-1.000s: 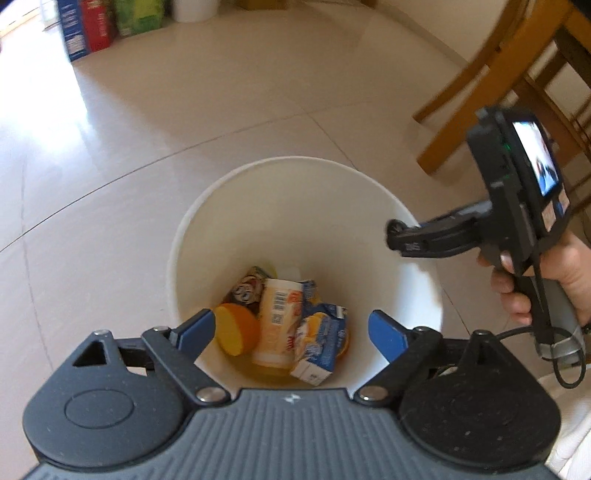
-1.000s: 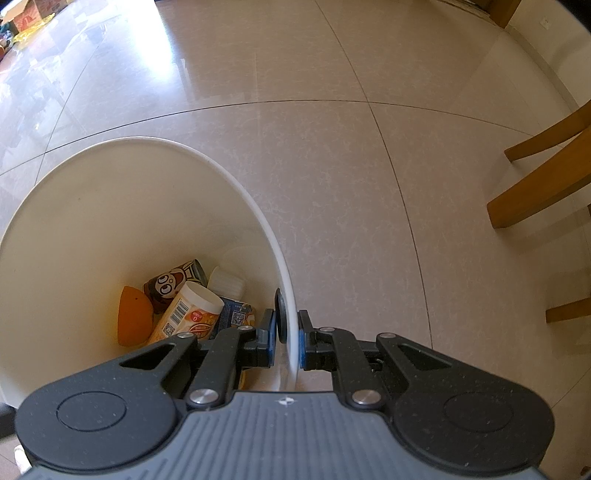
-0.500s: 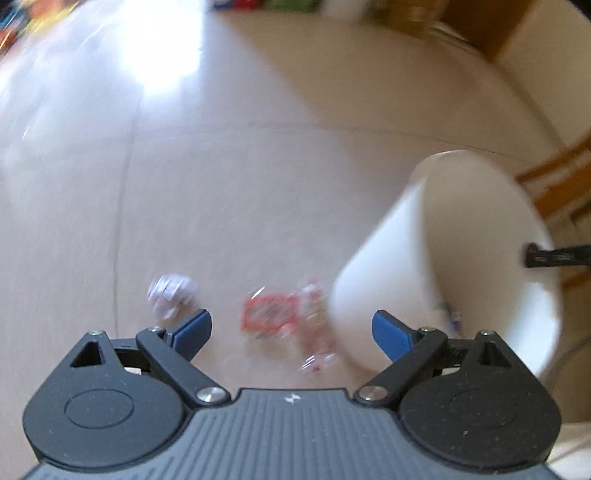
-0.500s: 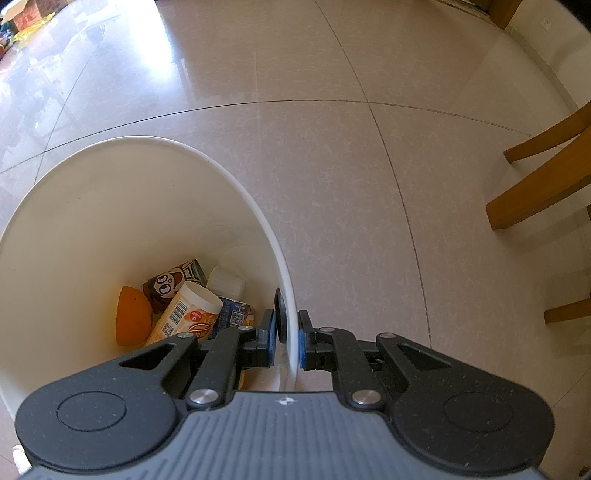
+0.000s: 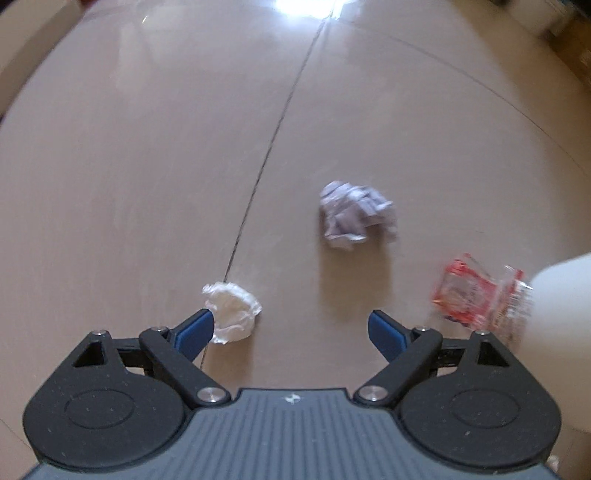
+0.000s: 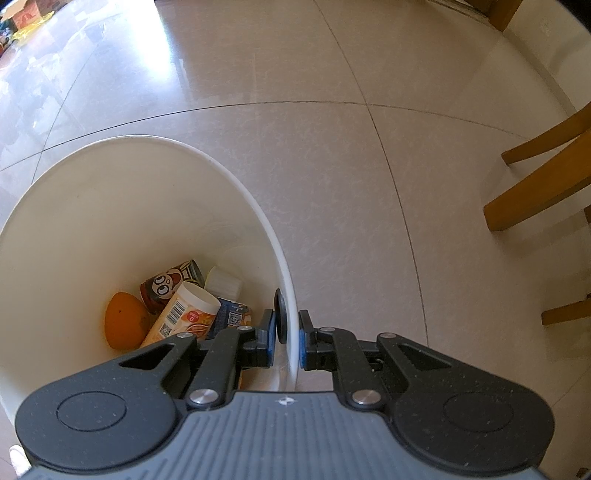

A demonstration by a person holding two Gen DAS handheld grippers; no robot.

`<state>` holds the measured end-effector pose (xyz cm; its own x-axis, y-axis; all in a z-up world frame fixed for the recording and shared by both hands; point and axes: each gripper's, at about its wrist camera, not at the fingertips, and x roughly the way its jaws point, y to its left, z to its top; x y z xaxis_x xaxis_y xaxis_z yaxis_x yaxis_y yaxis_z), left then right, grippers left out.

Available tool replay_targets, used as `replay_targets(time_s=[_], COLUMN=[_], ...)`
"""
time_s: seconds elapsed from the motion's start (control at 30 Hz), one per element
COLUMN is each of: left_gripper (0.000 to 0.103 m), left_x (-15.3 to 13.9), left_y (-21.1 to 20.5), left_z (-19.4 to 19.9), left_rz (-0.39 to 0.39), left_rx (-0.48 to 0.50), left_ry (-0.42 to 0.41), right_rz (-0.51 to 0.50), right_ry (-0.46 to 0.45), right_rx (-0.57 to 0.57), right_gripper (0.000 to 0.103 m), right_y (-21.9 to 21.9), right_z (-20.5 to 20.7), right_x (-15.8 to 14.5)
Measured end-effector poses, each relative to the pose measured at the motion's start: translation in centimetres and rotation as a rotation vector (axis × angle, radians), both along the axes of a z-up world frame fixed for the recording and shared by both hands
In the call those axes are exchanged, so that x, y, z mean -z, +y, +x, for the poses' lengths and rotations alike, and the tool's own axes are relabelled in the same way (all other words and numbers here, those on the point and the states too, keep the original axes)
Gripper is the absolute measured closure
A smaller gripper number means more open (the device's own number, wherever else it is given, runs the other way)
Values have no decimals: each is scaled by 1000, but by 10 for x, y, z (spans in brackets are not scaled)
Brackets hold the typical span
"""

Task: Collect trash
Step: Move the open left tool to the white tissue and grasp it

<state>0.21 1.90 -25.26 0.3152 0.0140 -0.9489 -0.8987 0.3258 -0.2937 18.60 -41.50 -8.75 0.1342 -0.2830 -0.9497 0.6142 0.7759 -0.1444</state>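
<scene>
My left gripper point(image 5: 290, 326) hangs open over the tiled floor, nothing between its fingers. A small white paper wad point(image 5: 232, 312) lies just by its left fingertip. Farther ahead sits a larger crumpled grey-white paper ball point(image 5: 354, 216). A red and clear plastic wrapper point(image 5: 476, 293) lies at the right, against the white bin's outer wall point(image 5: 561, 295). In the right wrist view my right gripper point(image 6: 287, 341) is shut on the white bin's rim point(image 6: 288, 295). Inside the bin lie an orange point(image 6: 123, 325), a labelled cup point(image 6: 188, 315), a brown cartoon can point(image 6: 168, 284) and a blue carton point(image 6: 231, 317).
Wooden chair legs point(image 6: 535, 184) stand on the floor to the right of the bin. A dark tile seam point(image 5: 273, 147) runs away from the white wad. Boxes and coloured items point(image 6: 26, 11) sit far off at the top left.
My left gripper has swung from above the bin's opening leftward and down to the floor, where the paper wads and wrapper now show. The right gripper has kept its hold on the rim.
</scene>
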Motion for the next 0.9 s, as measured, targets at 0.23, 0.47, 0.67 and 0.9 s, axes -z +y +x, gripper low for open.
replay_targets(time_s=[0.23,0.47,0.67,0.9], left_gripper=[14,31,47,69], left_x=[36,57,67,67], left_y=[4,2,0,-4], left_z=[-15,-22,-20,-17], left_rz=[2,-6,13,51], left_rx=[-81,-138,-192,-178], left_ry=[41,62,52,91], right_rz=[-7,-16,-28,-32], right_ry=[2,5,7,12], right_rx=[-5,-7,-15,-19], right_gripper=[89,88,88,88], right_y=[2,3,5,6], right_z=[0,1,1,1], right_x=[0,0,0,1])
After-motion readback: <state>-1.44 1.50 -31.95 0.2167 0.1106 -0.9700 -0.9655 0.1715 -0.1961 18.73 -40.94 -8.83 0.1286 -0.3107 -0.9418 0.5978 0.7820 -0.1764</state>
